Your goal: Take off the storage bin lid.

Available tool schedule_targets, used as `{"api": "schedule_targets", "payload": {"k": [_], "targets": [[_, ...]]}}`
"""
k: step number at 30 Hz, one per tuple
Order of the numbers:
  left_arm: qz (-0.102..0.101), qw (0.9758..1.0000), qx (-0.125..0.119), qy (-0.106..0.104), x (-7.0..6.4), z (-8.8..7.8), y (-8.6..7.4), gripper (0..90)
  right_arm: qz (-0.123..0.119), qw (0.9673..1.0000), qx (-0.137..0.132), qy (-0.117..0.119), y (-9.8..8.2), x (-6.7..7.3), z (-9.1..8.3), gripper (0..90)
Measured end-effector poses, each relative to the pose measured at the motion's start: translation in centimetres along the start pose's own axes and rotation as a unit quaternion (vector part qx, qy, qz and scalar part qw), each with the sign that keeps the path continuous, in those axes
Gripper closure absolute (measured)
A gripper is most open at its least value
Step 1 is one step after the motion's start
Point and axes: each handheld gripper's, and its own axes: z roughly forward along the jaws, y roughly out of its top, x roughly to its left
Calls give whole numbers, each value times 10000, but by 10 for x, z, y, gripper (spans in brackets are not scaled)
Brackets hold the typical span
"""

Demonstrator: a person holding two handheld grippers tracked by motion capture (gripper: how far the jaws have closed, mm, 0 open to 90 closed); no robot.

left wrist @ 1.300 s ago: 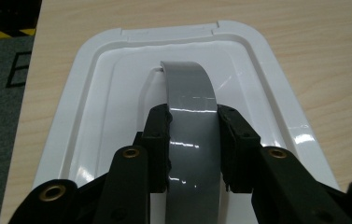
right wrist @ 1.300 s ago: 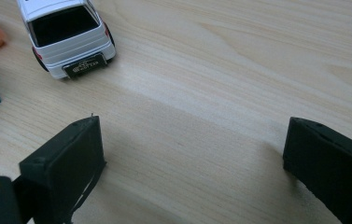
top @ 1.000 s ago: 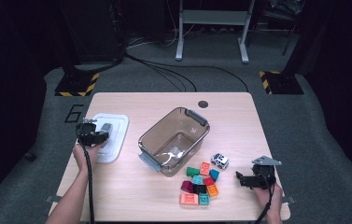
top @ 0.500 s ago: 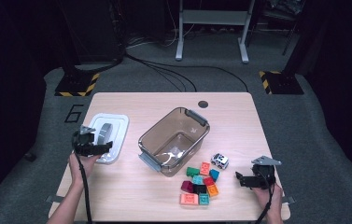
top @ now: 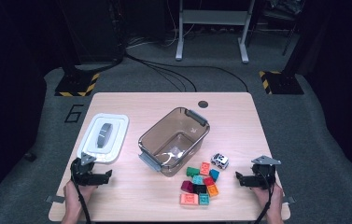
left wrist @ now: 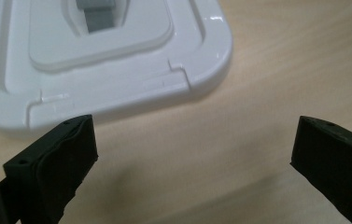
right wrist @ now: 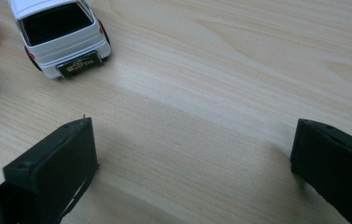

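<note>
Fingers on my left gripper [top: 100, 176] have just spread, nothing between; right gripper [top: 240, 179] likewise apart; glossy rounded white lid [left wrist: 113, 60] (plastic) near.

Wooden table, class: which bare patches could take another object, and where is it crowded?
Bare: the wooden table's far strip behind the clear plastic bin and white lid; the near strip between the left gripper and coloured toy bricks. Crowded: around the bricks and white toy car.

White toy car [right wrist: 61, 35] beyond wide-spread black fingers [right wrist: 52, 172] over wooden table [right wrist: 220, 93]
</note>
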Motion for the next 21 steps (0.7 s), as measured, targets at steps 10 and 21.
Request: {"api": "schedule_targets", "payload": {"k": [10,21], "targets": [[-144,9997,-183,-58,-4,-5,-20,1,0,9999,119,-4,3,-1,0,0],[-188,9996,-197,-80,-3,-7,-24,2,-24,9983,-235,541,28,8,-12,14]]}}
